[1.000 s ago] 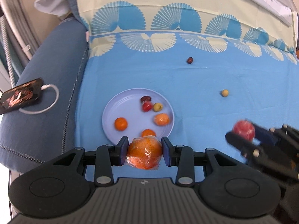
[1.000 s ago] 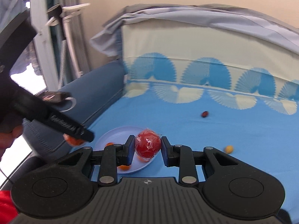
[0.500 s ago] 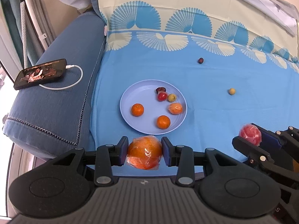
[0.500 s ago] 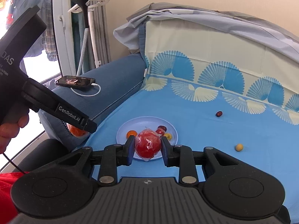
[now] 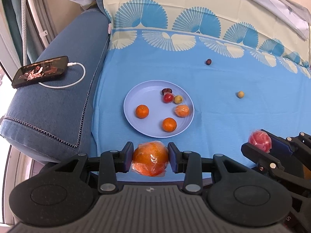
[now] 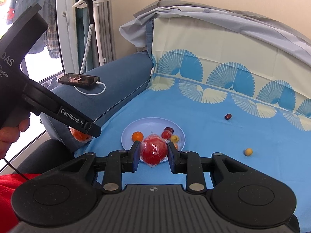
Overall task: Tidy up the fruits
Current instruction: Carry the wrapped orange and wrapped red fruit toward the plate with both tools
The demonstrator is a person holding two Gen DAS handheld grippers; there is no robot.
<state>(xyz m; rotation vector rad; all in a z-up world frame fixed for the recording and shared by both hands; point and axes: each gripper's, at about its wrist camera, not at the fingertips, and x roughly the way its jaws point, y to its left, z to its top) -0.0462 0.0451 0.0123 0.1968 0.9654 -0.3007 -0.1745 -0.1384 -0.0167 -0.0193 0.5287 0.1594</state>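
Note:
My left gripper (image 5: 150, 158) is shut on a large orange wrapped in plastic film (image 5: 150, 161), held just in front of the near rim of the pale blue plate (image 5: 134, 97). The plate holds several small fruits: oranges, a red one, a yellow-green one and a dark one. My right gripper (image 6: 153, 153) is shut on a red fruit in plastic film (image 6: 154, 151), hovering before the plate (image 6: 149, 123); in the left wrist view it shows at the right (image 5: 260, 141). A dark fruit (image 5: 208, 61) and a yellow fruit (image 5: 240, 94) lie loose on the blue cloth.
A phone (image 5: 39, 71) with a white charging cable lies on the dark blue sofa arm (image 5: 58, 104) left of the plate. The patterned cloth runs up the backrest behind. A hand (image 6: 11, 134) holds the left gripper's handle. A window and a white stand are at far left.
Both grippers have drawn back from the plate with their fruits still held, so the plate now sits farther ahead and the phone has come fully into view.

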